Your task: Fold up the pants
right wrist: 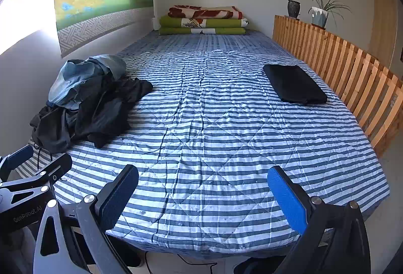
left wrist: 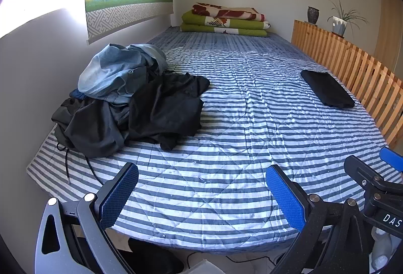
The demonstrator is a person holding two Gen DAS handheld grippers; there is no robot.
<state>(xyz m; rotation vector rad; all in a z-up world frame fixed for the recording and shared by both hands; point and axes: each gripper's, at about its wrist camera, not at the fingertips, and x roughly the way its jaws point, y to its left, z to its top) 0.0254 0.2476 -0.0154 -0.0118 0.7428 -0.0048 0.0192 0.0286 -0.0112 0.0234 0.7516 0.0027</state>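
A heap of unfolded clothes (left wrist: 131,100) lies at the left of the striped bed, with dark pants at the bottom and a light blue denim piece (left wrist: 118,67) on top; the right wrist view shows the same heap (right wrist: 88,103). A folded black garment (left wrist: 327,87) (right wrist: 294,84) lies flat near the wooden rail on the right. My left gripper (left wrist: 201,196) hovers open over the bed's near edge with nothing between its blue pads. Beside it, my right gripper (right wrist: 202,196) is open too and empty. Both are well short of the heap.
The blue-and-white striped quilt (left wrist: 239,123) covers the bed. Folded green and red blankets (left wrist: 224,20) are stacked at the far end. A wooden slat rail (left wrist: 352,67) runs along the right with a vase and potted plant (left wrist: 340,20) on it. A wall stands at the left.
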